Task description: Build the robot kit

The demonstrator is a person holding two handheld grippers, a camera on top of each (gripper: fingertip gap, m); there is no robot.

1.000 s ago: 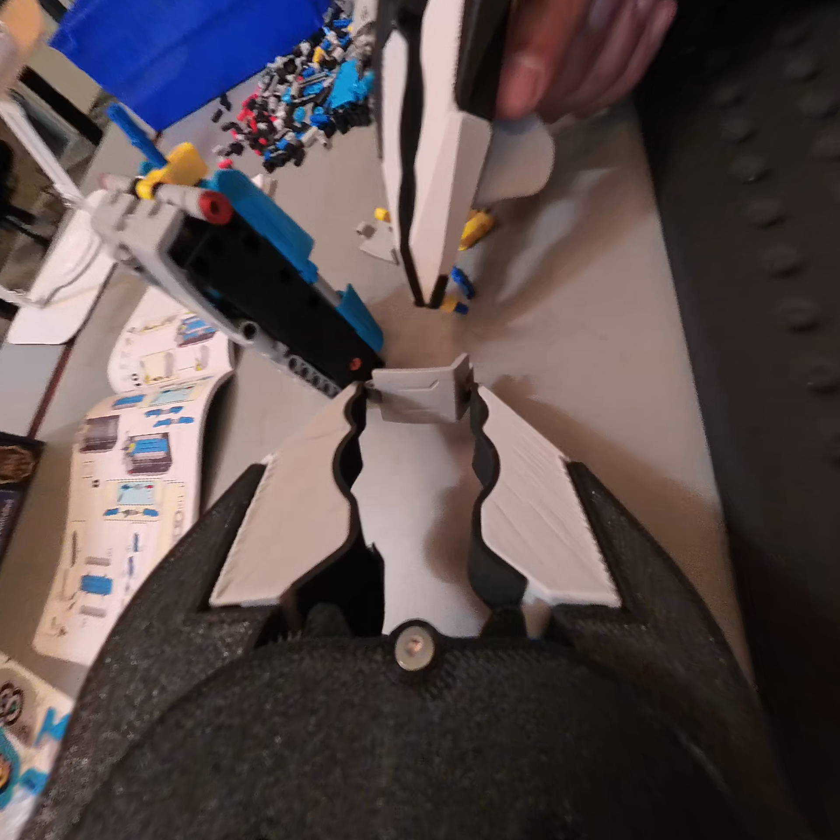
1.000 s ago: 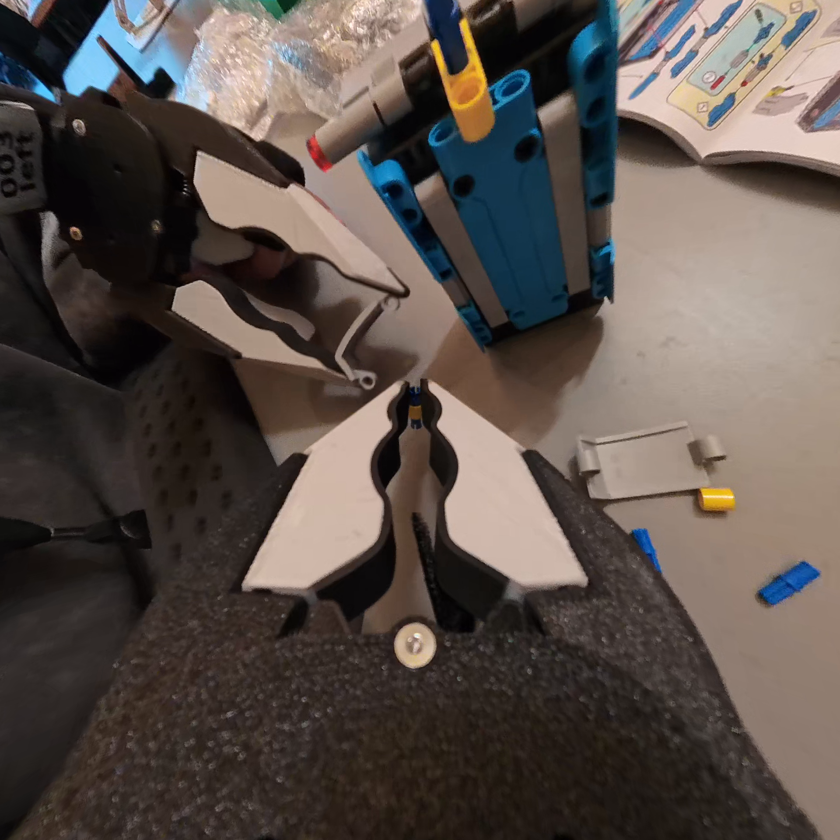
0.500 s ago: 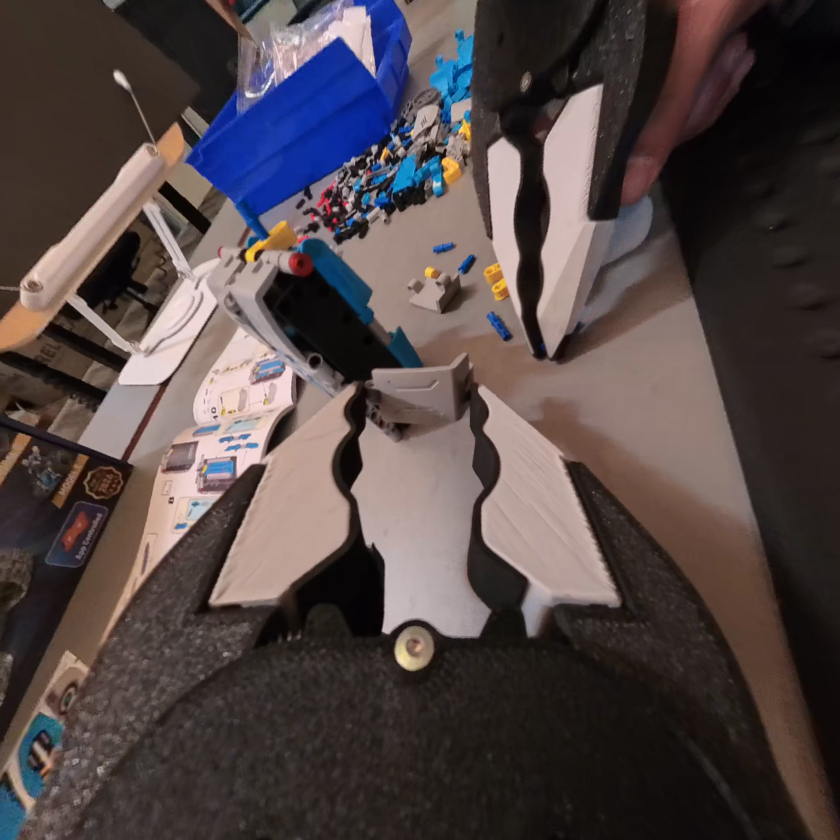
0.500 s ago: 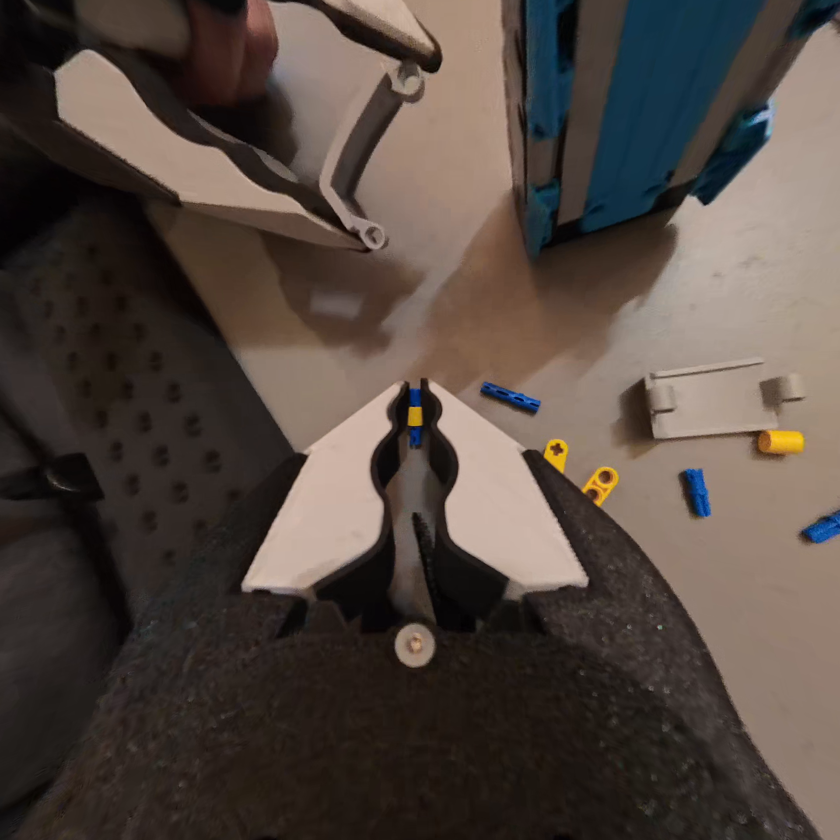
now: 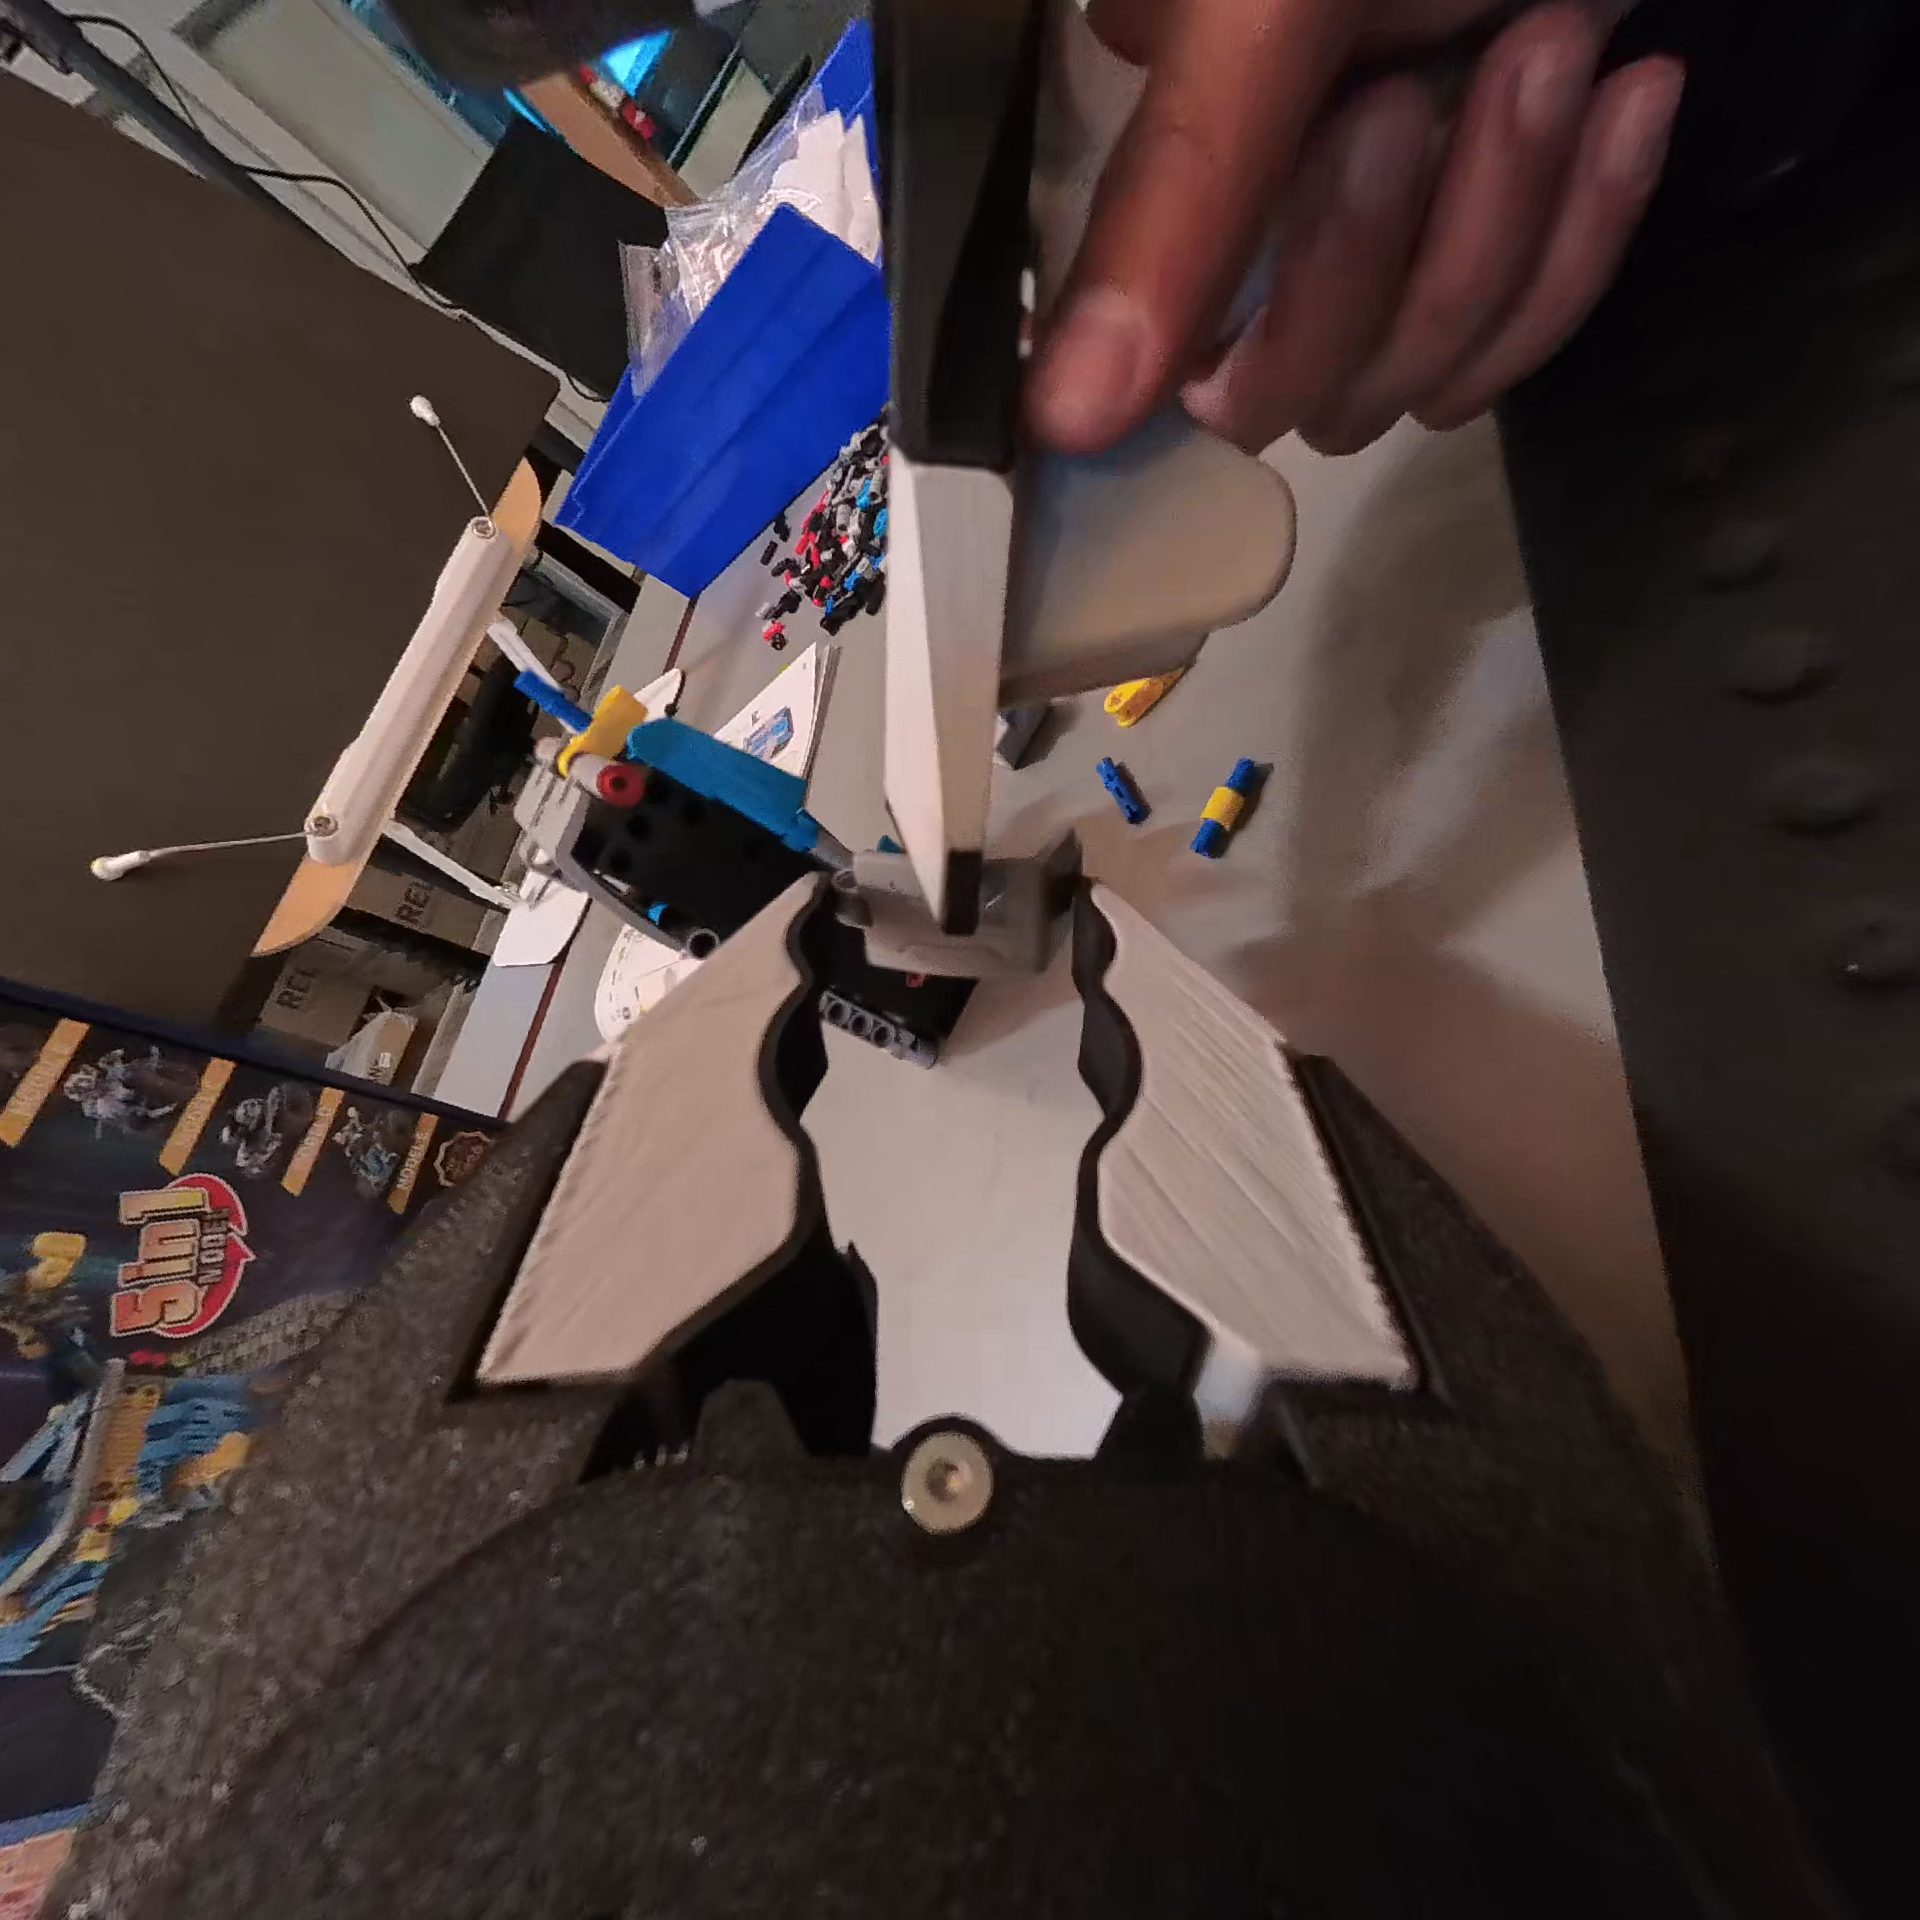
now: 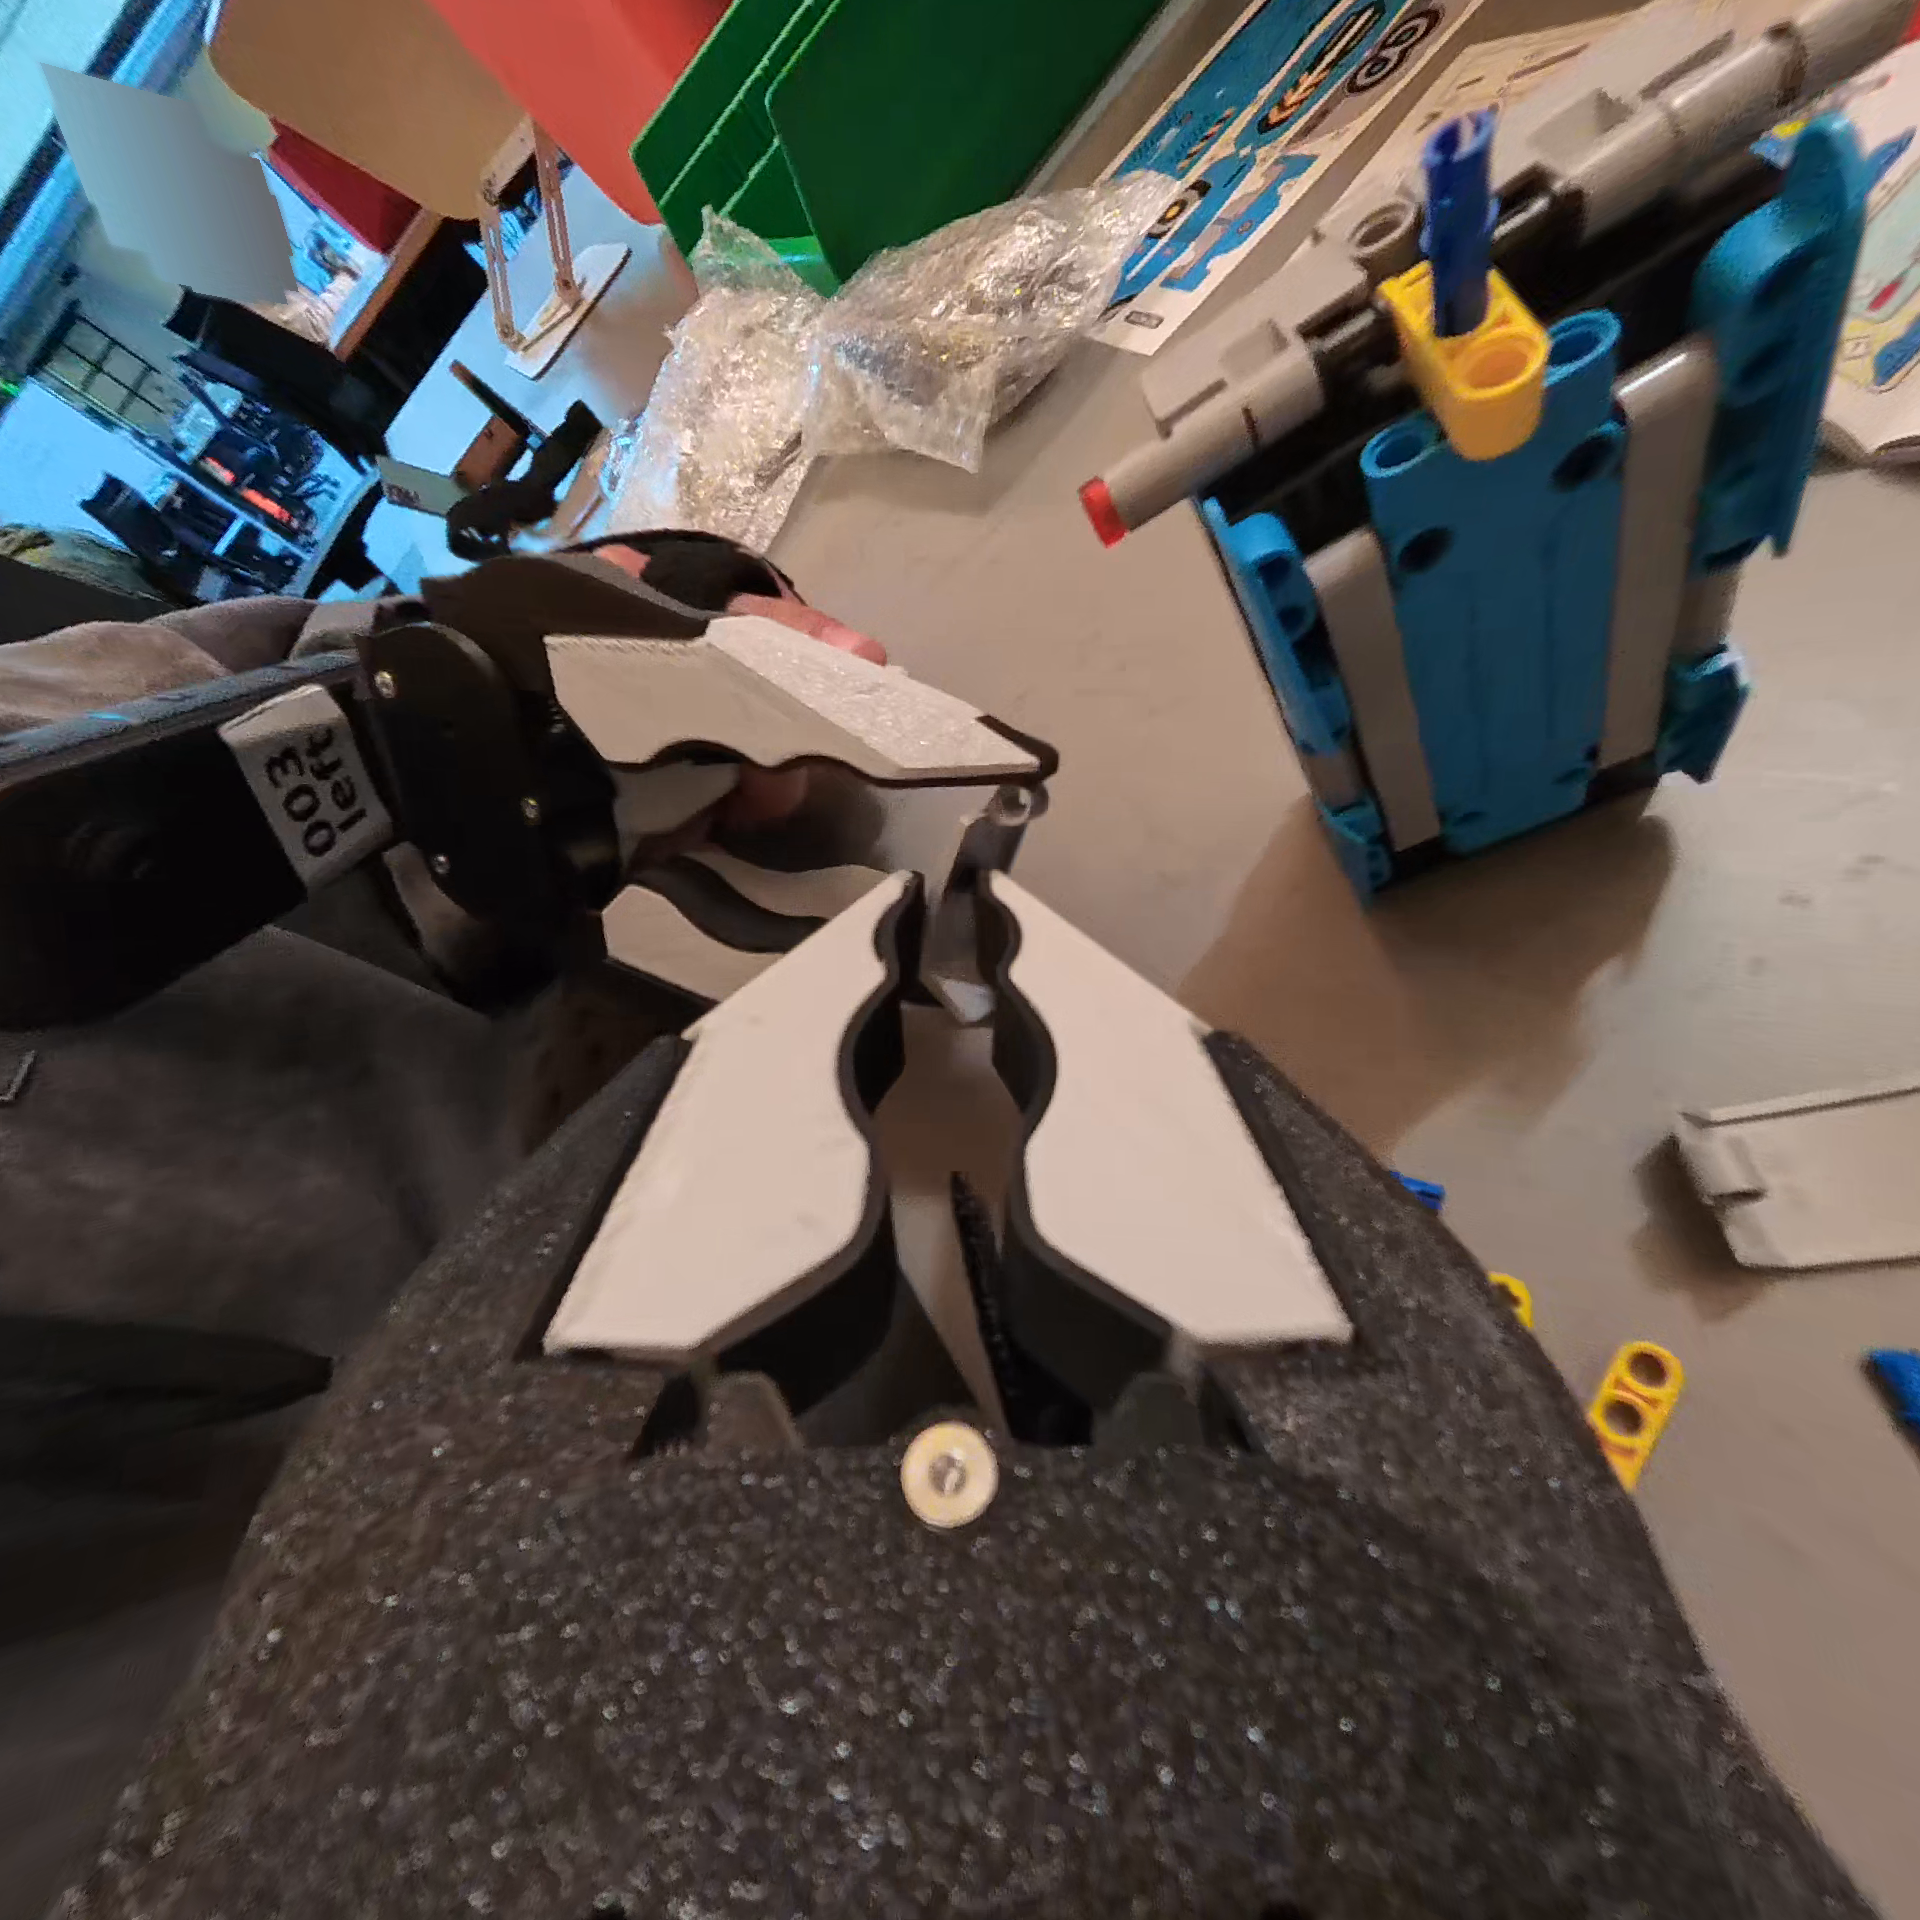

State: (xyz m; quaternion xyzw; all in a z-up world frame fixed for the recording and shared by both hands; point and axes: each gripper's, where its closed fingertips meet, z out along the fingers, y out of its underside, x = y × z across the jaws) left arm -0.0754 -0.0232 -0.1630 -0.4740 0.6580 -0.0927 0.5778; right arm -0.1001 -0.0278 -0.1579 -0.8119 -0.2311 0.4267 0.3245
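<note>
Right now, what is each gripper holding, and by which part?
The left gripper pinches a grey panel by its two opposite ends, between its fingers. Whether the right gripper grips it too cannot be told.

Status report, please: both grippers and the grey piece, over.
Left gripper shut on grey panel piece. Right gripper tips at same piece, grip unclear. Blue-yellow pin loose on table; brick model stands apart.
</note>
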